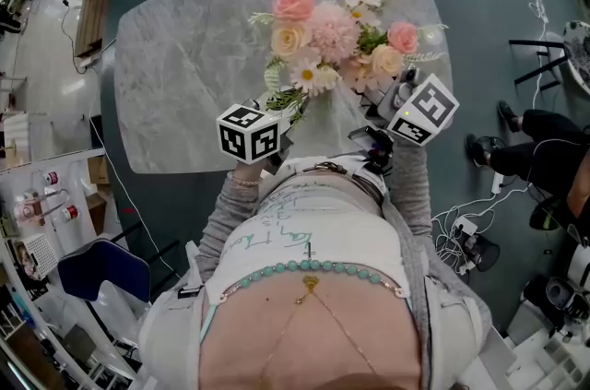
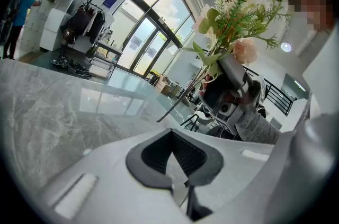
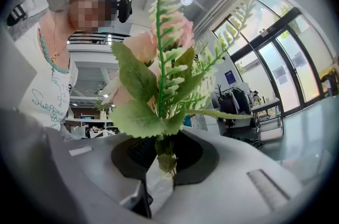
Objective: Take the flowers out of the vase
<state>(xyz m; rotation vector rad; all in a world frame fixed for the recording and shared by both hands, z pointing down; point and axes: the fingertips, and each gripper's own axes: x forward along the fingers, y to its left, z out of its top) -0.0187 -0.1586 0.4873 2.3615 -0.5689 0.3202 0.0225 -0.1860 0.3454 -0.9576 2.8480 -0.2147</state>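
Right gripper view is showing the right gripper (image 3: 163,163) clamping its jaws on the green stem of the bunch of pink, cream and white flowers (image 3: 159,85). Fern fronds are rising before a white shirt (image 3: 45,96) whose teal script is too warped to read. Beside it, the left gripper (image 2: 177,167) is hovering, jaws pressed together on nothing, over the grey marble tabletop (image 2: 47,112).

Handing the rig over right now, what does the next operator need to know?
Left hand-held gripper: shut, empty, near the table's front edge.
Right hand-held gripper: shut on the flowers, gripping low on the stems, with the bunch held up over the table.
Vase: not visible in any view, so I can't confirm the stems are out.
Left to do: locate the vase, confirm the stems are clear, then put the flowers down.
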